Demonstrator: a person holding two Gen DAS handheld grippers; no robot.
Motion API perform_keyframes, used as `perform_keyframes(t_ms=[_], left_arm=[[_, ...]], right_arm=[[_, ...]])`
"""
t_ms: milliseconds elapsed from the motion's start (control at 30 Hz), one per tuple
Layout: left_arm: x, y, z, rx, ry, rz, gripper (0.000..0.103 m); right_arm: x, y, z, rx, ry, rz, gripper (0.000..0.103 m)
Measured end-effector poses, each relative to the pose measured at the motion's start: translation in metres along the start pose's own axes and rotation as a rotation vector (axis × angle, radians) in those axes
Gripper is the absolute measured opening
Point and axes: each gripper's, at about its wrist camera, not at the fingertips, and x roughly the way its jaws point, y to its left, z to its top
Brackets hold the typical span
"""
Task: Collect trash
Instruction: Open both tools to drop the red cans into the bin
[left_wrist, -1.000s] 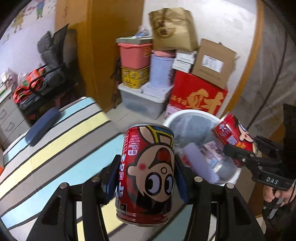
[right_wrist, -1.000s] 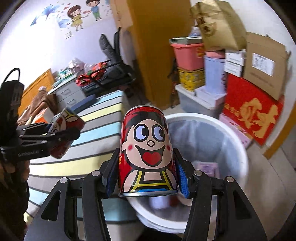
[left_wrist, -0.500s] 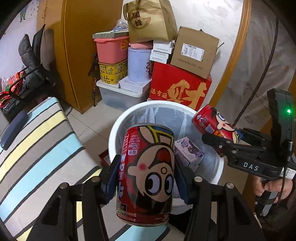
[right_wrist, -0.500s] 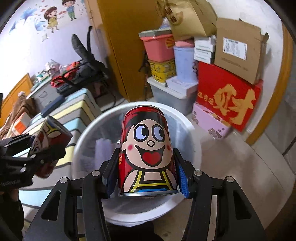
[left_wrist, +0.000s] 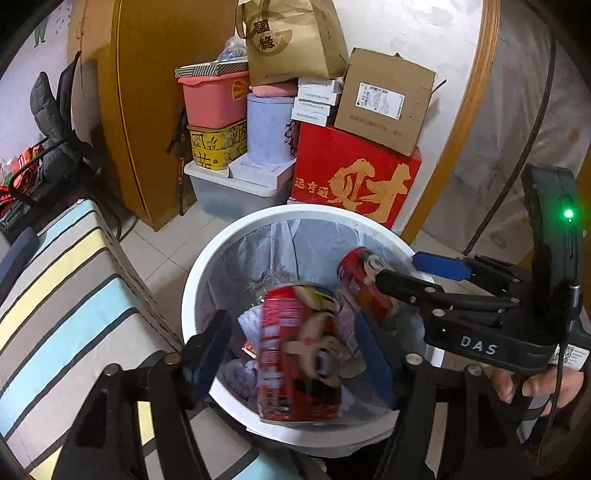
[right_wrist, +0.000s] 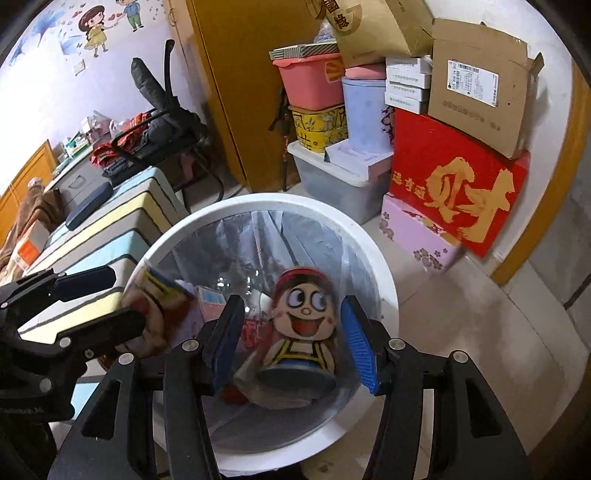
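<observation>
At the far left, a striped bed (left_wrist: 66, 302) runs beside a white bin (left_wrist: 207, 266) lined with a clear bag. The left claw (left_wrist: 295, 350) hangs over the bin's near rim, its jaws having just been opening; they stand apart now. Between them a red cartoon can (left_wrist: 299, 354) shows blurred, with a gap to each blue pad, so it is free of the pads and above the bin's mouth. Inside the bin lie bits of paper and small cartons.

Further right, the right claw (right_wrist: 291, 343) reaches over the same bin, held by a hand (left_wrist: 532, 384) at its grip. Its jaws have likewise just been opening and are spread. A second red can (right_wrist: 303, 332) sits between the blue pads without touching either, tipped and blurred, inside the bin's rim. Behind the bin, a red box (left_wrist: 354, 184) and stacked cartons stand against the wall.
</observation>
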Motion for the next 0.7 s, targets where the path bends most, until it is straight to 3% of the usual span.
perform_keyframes(t_ms=[333, 700], left_arm=[[-0.016, 0.004, -0.014, -0.048, -0.009, 0.014, 0.075], [-0.063, -0.002, -0.043, -0.064, -0.089, 0.112, 0.076]], right_arm=[[-0.022, 0.005, -0.010, 0.023, -0.058, -0.006, 0.064], [-0.059, 0.026, -0.034, 0.030, -0.157, -0.013, 0.063]])
